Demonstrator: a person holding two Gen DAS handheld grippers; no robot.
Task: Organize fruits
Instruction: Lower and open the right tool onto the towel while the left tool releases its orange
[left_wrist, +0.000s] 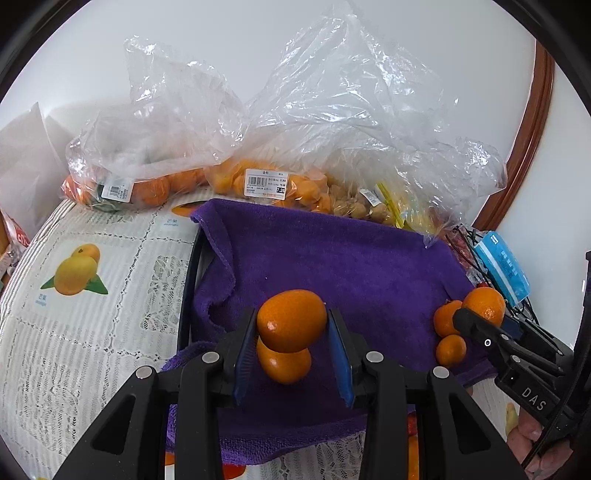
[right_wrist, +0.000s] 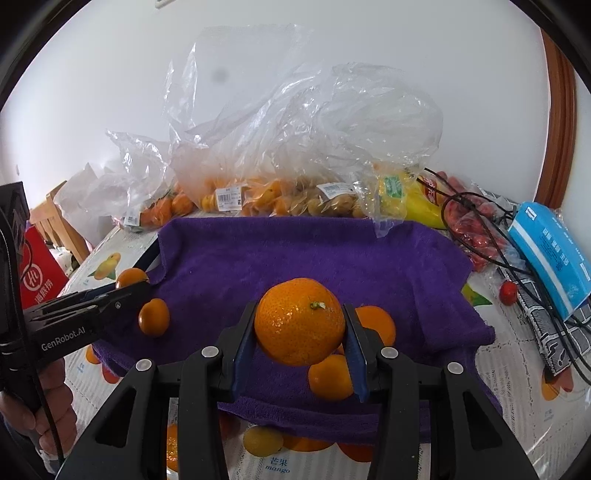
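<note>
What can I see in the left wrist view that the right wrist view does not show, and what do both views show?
Only the left wrist view shows the left hand-held gripper from behind, shut on an orange, with another orange below it.

Only the right wrist view shows the red bag, the loose cherry tomato and the bananas.

Both show the purple towel, the bagged fruit, the blue box and the right hand-held gripper shut on its orange.

Plain white wall (right_wrist: 110, 92) behind desk, evenly lit by soft daylight. Curved brown wooden frame (right_wrist: 561, 122) against wall past desk's far right corner. Light wooden chair (right_wrist: 55, 218) beyond far left corner. Desk under white lace-pattern tablecloth (left_wrist: 92, 314) printed with fruit pictures.
</note>
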